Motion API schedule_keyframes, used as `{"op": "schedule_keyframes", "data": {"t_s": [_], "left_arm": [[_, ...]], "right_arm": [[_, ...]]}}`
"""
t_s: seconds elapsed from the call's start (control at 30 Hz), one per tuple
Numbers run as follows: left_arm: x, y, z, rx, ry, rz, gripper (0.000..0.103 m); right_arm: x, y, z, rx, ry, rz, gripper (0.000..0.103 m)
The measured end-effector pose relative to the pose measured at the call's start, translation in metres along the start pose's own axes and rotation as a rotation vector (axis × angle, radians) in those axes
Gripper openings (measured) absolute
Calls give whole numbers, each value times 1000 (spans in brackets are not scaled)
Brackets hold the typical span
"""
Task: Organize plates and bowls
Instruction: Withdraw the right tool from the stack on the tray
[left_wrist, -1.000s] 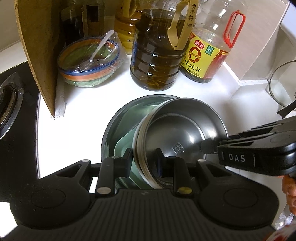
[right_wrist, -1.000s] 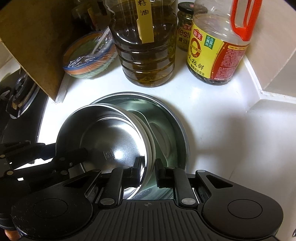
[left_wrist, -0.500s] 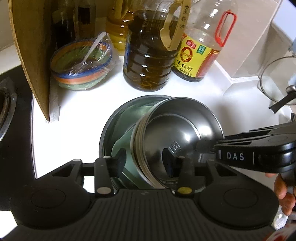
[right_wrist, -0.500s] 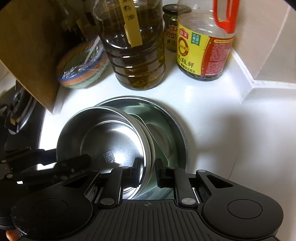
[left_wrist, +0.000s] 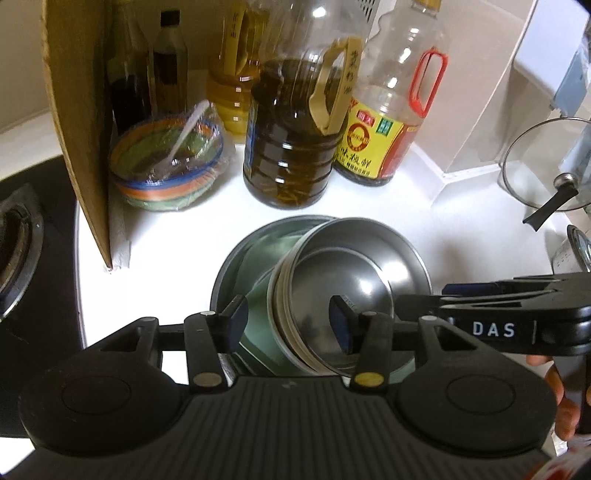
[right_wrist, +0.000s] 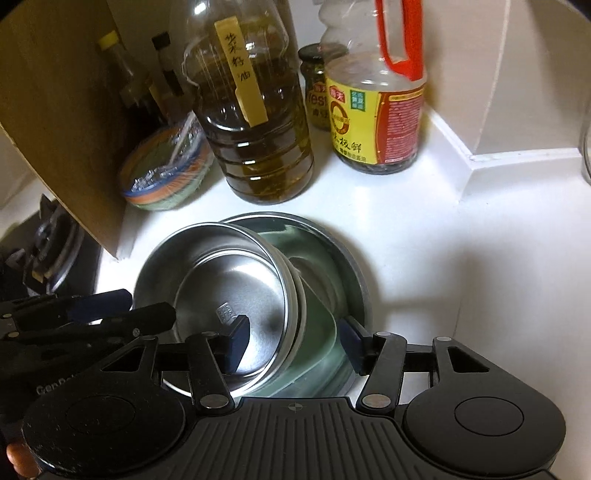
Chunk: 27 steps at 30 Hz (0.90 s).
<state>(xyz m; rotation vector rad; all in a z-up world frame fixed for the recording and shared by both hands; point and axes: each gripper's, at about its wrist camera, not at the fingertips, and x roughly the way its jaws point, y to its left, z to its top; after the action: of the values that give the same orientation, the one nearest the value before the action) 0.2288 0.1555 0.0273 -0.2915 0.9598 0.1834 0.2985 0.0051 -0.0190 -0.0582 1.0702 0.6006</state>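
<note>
White letters "DAS" stand on the side of the right hand-held gripper (left_wrist: 495, 328). A paper strip on the dark oil bottle (right_wrist: 255, 122) bears handwritten Chinese characters. The soy sauce bottle (right_wrist: 373, 122) carries a yellow and red label with printed Chinese characters. The small jar (right_wrist: 316, 88) shows partly hidden letters "est".

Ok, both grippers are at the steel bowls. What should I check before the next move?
1. Left gripper open, fingers astride the bowl rim: ok.
2. Right gripper open, astride the rim: ok.
3. Steel bowls sitting level in the large dish: not ok, tilted.
4. Oil bottle apart from the dish: ok, but close.
5. Bowls steady without a grip: cannot tell.
</note>
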Motion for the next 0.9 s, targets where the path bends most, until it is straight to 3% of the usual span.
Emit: {"op": "schedule_keyframes", "data": {"t_s": [0.43, 0.63, 0.9], "left_arm": [[-49, -17, -26, 51, -135, 29, 49], [-66, -36, -50, 53, -140, 15, 49], [-77, -74, -83, 60, -123, -16, 49]], "right_arm": [[-58, -13, -41, 32, -214, 77, 65], [-84, -33, -73, 69, -265, 89, 65], [-112, -55, -116, 57, -303, 30, 65]]}}
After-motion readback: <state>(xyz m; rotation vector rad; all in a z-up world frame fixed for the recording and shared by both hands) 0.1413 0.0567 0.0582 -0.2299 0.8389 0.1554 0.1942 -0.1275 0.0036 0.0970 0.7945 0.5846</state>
